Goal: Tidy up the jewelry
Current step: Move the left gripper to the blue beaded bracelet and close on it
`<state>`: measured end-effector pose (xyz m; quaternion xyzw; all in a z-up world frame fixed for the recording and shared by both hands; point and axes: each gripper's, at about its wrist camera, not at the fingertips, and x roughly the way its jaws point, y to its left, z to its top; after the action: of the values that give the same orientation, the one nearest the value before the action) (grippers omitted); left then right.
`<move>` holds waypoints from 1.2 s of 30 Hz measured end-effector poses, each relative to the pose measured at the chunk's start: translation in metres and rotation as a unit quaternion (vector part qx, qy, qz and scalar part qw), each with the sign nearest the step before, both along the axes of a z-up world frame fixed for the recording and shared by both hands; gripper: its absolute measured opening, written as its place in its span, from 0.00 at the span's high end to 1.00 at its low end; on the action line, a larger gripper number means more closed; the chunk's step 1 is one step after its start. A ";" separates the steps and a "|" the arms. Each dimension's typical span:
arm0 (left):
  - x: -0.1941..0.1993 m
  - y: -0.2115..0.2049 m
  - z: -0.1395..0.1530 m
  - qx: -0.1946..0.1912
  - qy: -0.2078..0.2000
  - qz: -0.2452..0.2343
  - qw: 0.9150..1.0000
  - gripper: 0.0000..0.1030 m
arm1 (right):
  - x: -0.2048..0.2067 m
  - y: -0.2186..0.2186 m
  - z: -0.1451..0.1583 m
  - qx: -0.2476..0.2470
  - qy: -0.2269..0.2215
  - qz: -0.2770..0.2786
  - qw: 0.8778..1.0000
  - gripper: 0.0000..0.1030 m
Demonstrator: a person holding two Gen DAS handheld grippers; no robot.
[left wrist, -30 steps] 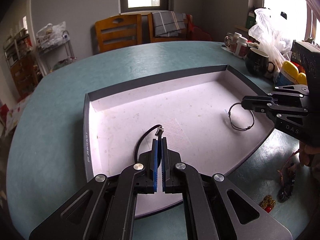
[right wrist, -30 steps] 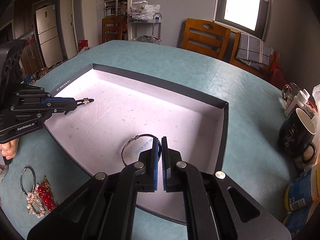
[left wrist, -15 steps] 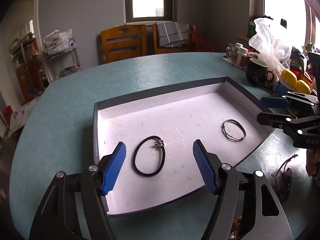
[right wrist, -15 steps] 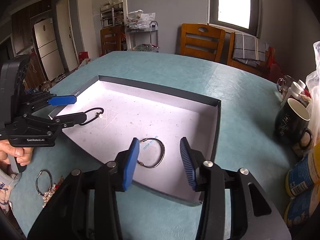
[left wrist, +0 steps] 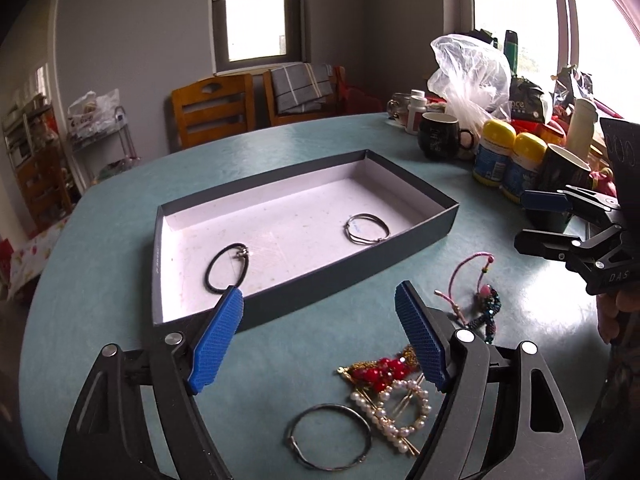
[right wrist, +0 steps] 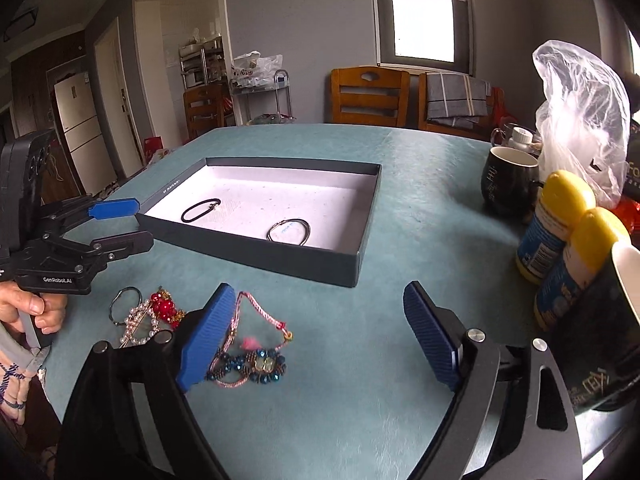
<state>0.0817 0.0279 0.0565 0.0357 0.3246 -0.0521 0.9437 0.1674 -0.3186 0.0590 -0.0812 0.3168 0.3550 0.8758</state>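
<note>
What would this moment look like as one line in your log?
left tool: open, empty | right tool: open, empty | shallow dark cardboard box: black cord bracelet, thin metal bangle

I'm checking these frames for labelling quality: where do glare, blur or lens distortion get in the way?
Left wrist view: the window at right is blown out, the table edge bows from the fisheye, jewelry stays sharp. Right wrist view: the window is overexposed, the dark corners vignette, the box is crisp.

hand-held gripper: black frame | blue ribbed pads | silver screws | white "GenRobot.AI" marking
</note>
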 end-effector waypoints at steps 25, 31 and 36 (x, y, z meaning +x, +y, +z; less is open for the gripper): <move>-0.019 -0.032 -0.017 0.005 0.026 -0.034 0.999 0.22 | -0.019 0.022 -0.018 -0.051 0.005 0.054 0.997 0.22; -0.024 -0.044 -0.017 0.004 0.031 -0.069 0.997 0.22 | -0.019 0.017 -0.026 -0.060 0.021 0.049 0.997 0.22; -0.023 -0.080 -0.020 0.022 0.036 -0.129 0.991 0.37 | -0.002 -0.016 -0.025 -0.022 0.045 -0.005 0.999 0.22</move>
<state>0.0582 -0.0523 0.0363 0.0960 0.3520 -0.1680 0.9158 0.1652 -0.3342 0.0336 -0.0824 0.3640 0.3469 0.8604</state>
